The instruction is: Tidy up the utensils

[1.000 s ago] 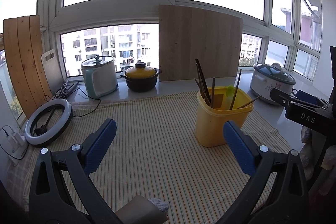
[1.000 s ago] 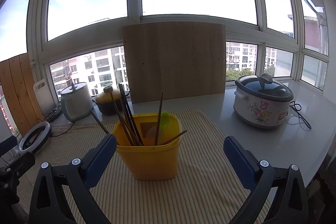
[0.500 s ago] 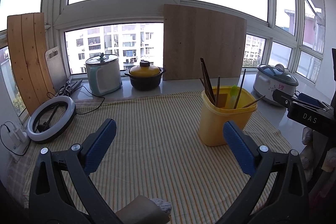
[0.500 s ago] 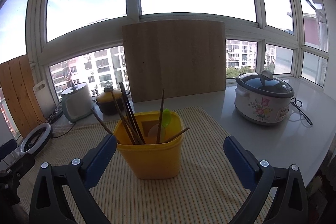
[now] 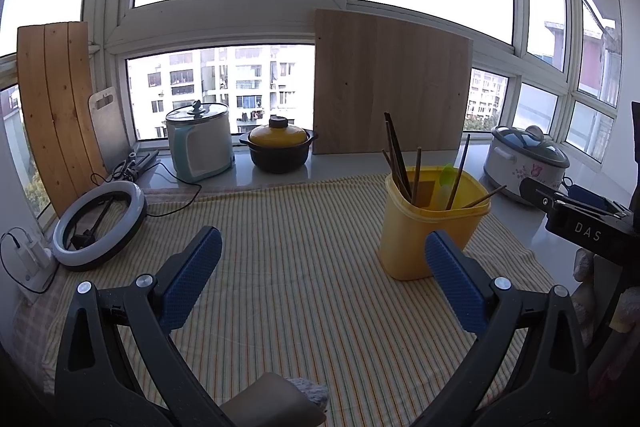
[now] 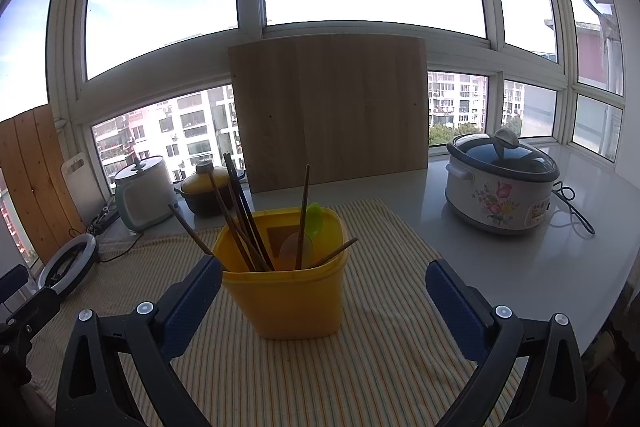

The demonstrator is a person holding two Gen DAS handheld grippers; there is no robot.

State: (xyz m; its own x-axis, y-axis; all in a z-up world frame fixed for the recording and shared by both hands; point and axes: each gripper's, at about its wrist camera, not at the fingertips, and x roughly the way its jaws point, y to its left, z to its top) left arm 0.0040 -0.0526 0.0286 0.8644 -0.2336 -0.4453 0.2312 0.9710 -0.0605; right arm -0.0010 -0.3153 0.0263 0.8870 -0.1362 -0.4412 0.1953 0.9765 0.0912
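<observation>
A yellow plastic tub (image 6: 288, 291) stands on the striped cloth (image 5: 304, 267); it also shows in the left wrist view (image 5: 416, 235). It holds several brown chopsticks (image 6: 244, 219) and a green spoon (image 6: 314, 221), all upright or leaning. My right gripper (image 6: 323, 297) is open and empty, with the tub just ahead between its blue pads. My left gripper (image 5: 322, 261) is open and empty, above the cloth, left of the tub. The right gripper's body (image 5: 580, 223) shows at the right edge of the left wrist view.
A floral slow cooker (image 6: 500, 187) stands on the white counter at right. A white rice cooker (image 5: 200, 143), a yellow-lidded black pot (image 5: 280, 147) and a wooden board (image 5: 388, 87) stand along the window. A ring light (image 5: 100, 223) lies at left.
Both grippers have drawn back and lifted slightly, so the tub sits a little lower and farther in both views. Both stay open and empty.
</observation>
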